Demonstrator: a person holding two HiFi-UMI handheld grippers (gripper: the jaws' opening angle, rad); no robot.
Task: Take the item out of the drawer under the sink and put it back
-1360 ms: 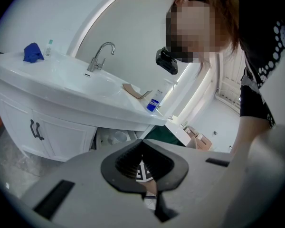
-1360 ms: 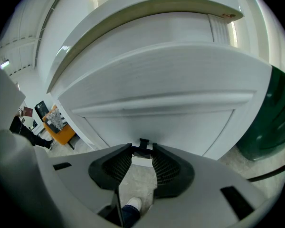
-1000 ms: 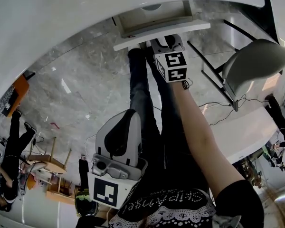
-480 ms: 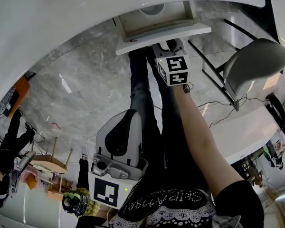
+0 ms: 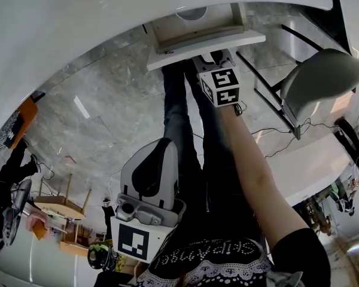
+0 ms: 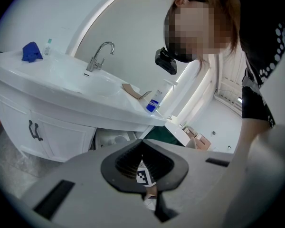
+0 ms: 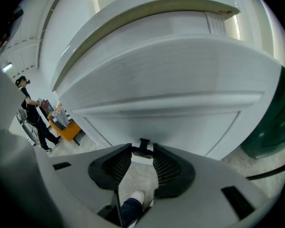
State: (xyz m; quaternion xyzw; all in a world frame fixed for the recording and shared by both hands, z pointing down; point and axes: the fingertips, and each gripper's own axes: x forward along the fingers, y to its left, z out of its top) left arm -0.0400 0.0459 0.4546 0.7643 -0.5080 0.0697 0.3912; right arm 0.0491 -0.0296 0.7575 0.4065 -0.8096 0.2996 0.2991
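Right hand-held gripper (image 7: 143,150): reached forward to the drawer front, its jaws closed on the small dark drawer handle (image 7: 143,146), which sat pinched between the two ribbed pads.
Left hand-held gripper (image 6: 142,143): held back close to the person's body, well apart from the drawer; its jaw tips met with nothing between them.
Drawer (image 5: 203,42): stood open, pulled out from under the curved white worktop (image 5: 107,17), with its white front panel nearest the person.
Item (image 5: 191,13): a pale round thing lay inside the open drawer, toward the back; what it was could not be made out.
Sink (image 6: 85,85): a white basin set in the worktop, with a chrome tap (image 6: 100,55) standing at its rear edge.
On the worktop: a crumpled blue cloth (image 6: 31,52) lay at the far end, and a small blue bottle (image 6: 154,104) stood near the other end, well apart from each other.
Cabinet doors (image 6: 47,137): white, shut, beside the drawer opening, with dark handles.
Person's legs (image 5: 180,118): in dark trousers, stood on the grey marbled floor (image 5: 107,100) just before the drawer.
Chair (image 5: 323,79): grey-seated, off to the right of the drawer.
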